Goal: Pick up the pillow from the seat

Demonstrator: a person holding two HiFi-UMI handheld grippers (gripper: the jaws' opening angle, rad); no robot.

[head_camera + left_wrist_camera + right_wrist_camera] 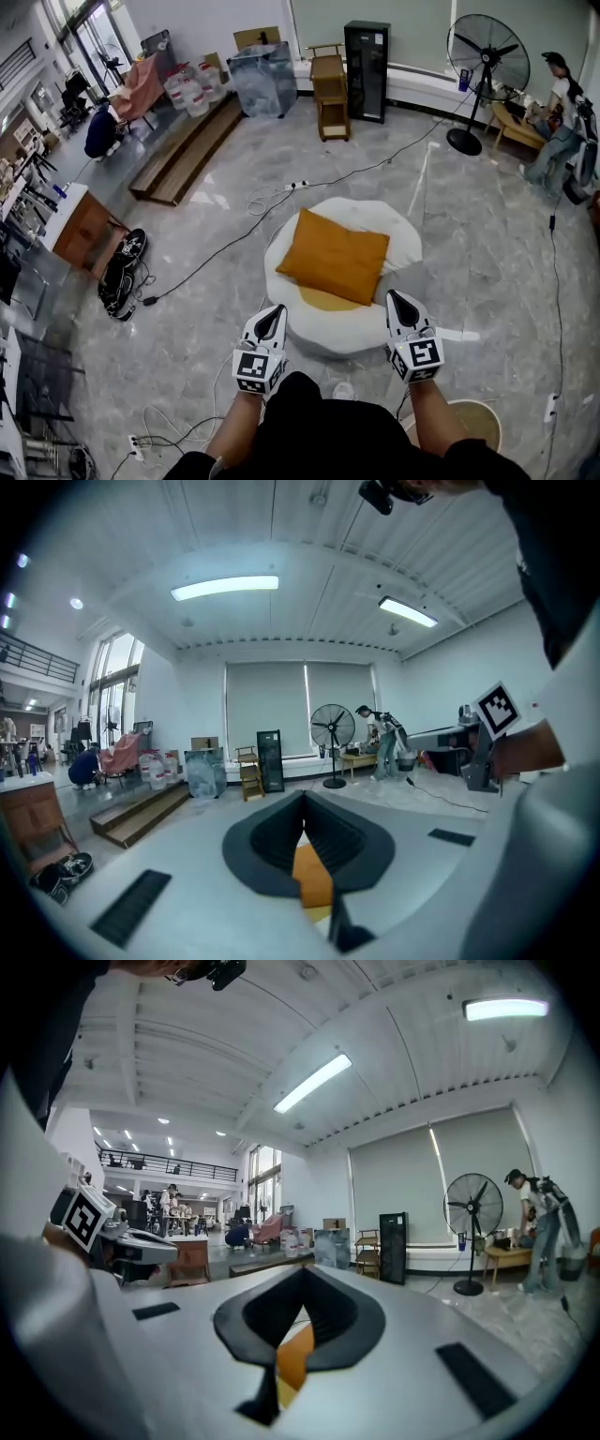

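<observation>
On round white seat [375, 323]: plump orange pillow [334, 254].

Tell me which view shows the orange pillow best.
The head view: the whole pillow lies in plain sight on the white seat. The left and right gripper views each show only an orange sliver of it beyond their shut jaws.

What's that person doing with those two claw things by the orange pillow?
A person holds a gripper in each hand, facing the orange pillow. It lies untouched on the round white seat. The left gripper and right gripper hover at the seat's near edge, fingers shut and empty.
</observation>
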